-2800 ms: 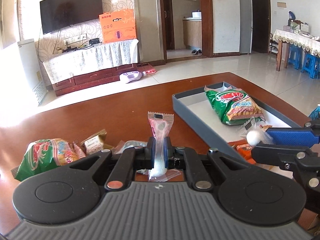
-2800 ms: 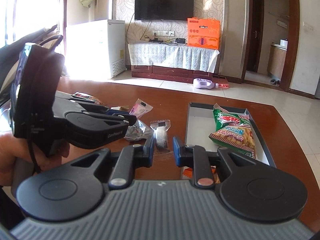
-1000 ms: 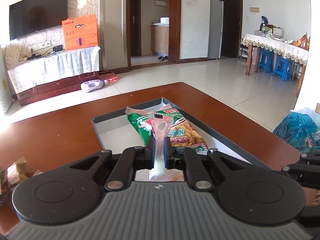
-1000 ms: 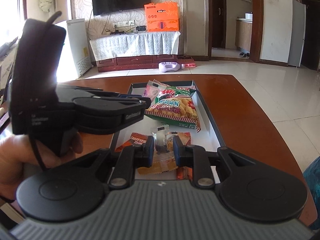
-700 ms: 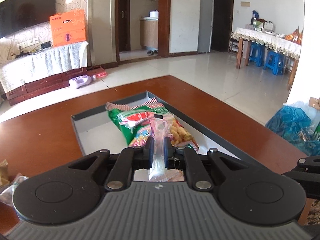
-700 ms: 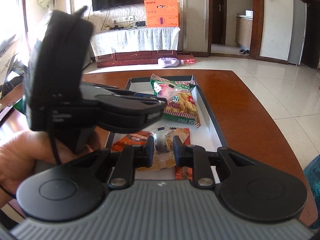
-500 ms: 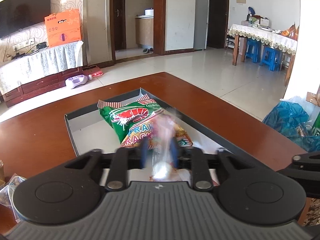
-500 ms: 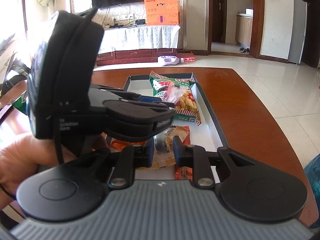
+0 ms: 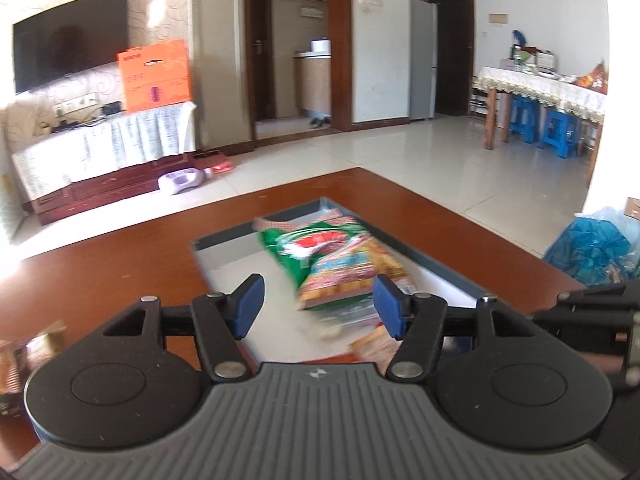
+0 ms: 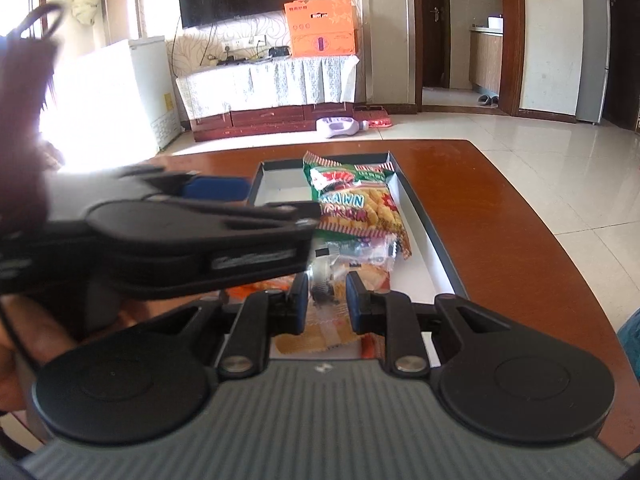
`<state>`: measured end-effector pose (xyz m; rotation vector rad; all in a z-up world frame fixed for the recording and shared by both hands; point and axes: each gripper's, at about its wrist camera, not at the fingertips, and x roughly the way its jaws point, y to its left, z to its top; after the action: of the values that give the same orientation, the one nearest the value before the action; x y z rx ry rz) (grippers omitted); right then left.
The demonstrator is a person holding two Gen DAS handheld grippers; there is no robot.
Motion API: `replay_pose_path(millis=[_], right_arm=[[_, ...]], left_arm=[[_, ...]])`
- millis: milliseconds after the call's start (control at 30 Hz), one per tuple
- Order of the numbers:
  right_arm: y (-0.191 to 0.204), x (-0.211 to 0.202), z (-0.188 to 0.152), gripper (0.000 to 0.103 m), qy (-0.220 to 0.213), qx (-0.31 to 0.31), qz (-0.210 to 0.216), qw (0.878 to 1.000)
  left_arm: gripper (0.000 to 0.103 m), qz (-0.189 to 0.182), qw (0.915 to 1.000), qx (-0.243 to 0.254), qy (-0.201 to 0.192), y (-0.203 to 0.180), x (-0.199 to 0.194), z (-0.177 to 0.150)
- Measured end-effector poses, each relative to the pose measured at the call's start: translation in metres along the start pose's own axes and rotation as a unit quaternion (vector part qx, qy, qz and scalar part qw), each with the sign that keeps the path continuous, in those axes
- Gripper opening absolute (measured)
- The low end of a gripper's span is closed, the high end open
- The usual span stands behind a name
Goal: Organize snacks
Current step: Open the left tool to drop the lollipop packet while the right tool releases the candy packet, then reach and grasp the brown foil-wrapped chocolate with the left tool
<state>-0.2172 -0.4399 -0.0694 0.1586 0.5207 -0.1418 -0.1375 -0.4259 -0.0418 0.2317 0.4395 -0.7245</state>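
Nearest in the right wrist view, the right tongs (image 10: pixel 326 304) are clamped on a small clear-wrapped snack (image 10: pixel 322 280), held low over the near end of the grey tray (image 10: pixel 434 248). Directly under and just ahead of them lie an orange packet (image 10: pixel 320 332) and a clear packet (image 10: pixel 360 250). I judge the coming move turns on this: the held snack already sits above the tray floor, so it only needs letting go.

The left tongs (image 9: pixel 318 304) hover over the same near end from the left side, their jaws opening with nothing pressed between the blue pads (image 9: pixel 248 304). A blurred small wrapper (image 9: pixel 332 330) shows just below the gap, seemingly in the tray; blur hides its exact resting place.

Farther along, the green prawn cracker bag (image 10: pixel 356 204) lies lengthwise down the tray, its long axis pointing away from both tongs, filling the far half. The wooden counter (image 10: pixel 500 220) surrounds the tray.
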Motion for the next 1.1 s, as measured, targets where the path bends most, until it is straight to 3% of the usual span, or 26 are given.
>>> replay_pose_path(millis=[300, 900, 967, 1033, 1100], right_arm=[[0.012, 0.013, 0.004, 0.023, 0.003, 0.007, 0.001, 1.000], [0.026, 0.016, 0.011, 0.025, -0.010, 0.011, -0.002, 1.000], [0.029, 0.016, 0.012, 0.036, -0.014, 0.007, -0.001, 1.000], [0.033, 0.014, 0.013, 0.053, -0.021, 0.005, 0.001, 1.000], [0.036, 0.010, 0.014, 0.055, -0.033, 0.002, 0.002, 0.999]], left_arm=[[0.066, 0.049, 0.9987, 0.011, 0.005, 0.036, -0.034, -0.015], [0.066, 0.080, 0.9966, 0.008, 0.019, 0.077, -0.066, -0.037], [0.066, 0.088, 0.9959, 0.004, 0.020, 0.082, -0.069, -0.039], [0.066, 0.098, 0.9949, 0.001, 0.023, 0.089, -0.069, -0.041], [0.066, 0.105, 0.9940, -0.006, 0.031, 0.100, -0.070, -0.046]])
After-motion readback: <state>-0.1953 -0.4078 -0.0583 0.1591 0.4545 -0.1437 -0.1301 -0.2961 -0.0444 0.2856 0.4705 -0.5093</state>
